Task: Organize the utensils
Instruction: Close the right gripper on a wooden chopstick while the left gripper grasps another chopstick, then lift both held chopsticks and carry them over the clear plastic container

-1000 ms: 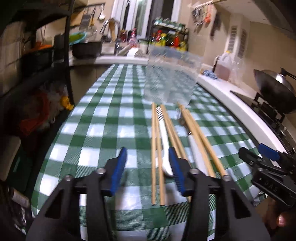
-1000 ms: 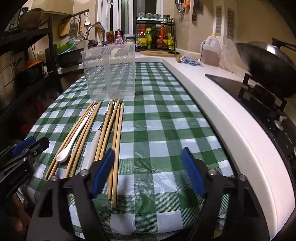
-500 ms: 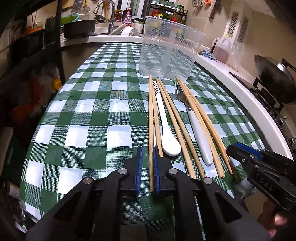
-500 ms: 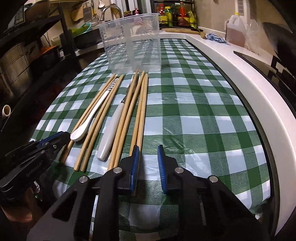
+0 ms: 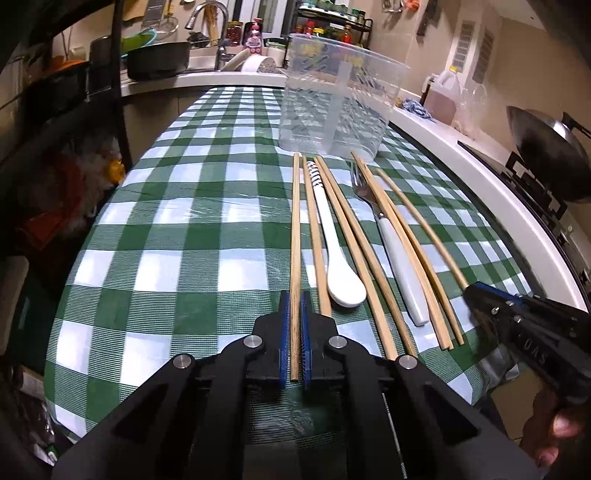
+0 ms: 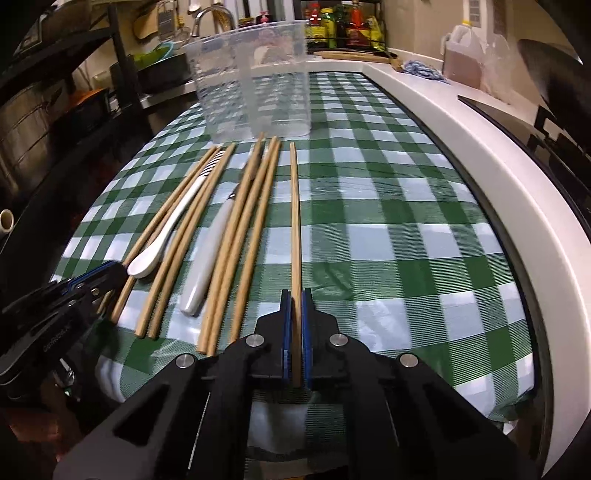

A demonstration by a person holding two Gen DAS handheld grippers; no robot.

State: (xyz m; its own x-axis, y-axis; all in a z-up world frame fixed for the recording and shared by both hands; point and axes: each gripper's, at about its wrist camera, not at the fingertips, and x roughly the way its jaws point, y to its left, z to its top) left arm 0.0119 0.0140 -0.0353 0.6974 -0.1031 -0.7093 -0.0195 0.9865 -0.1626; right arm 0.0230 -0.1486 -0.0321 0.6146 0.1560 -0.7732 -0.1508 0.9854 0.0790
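Observation:
Several bamboo chopsticks, a white spoon and a white-handled fork lie side by side on the green checked tablecloth. A clear plastic container stands just beyond their far ends. My left gripper is shut on the near end of the leftmost chopstick. My right gripper is shut on the near end of the rightmost chopstick, which lies apart from the others. Each gripper shows at the edge of the other's view.
A white counter edge runs along the right, with a hob and a dark wok beyond it. A sink with a tap, pots and bottles stand at the back. A dark shelf rack lies to the left.
Both grippers went from wide open to shut, each closing on one chopstick's near end. Both views tilted down towards the table. The right chopstick now lies apart from the group.

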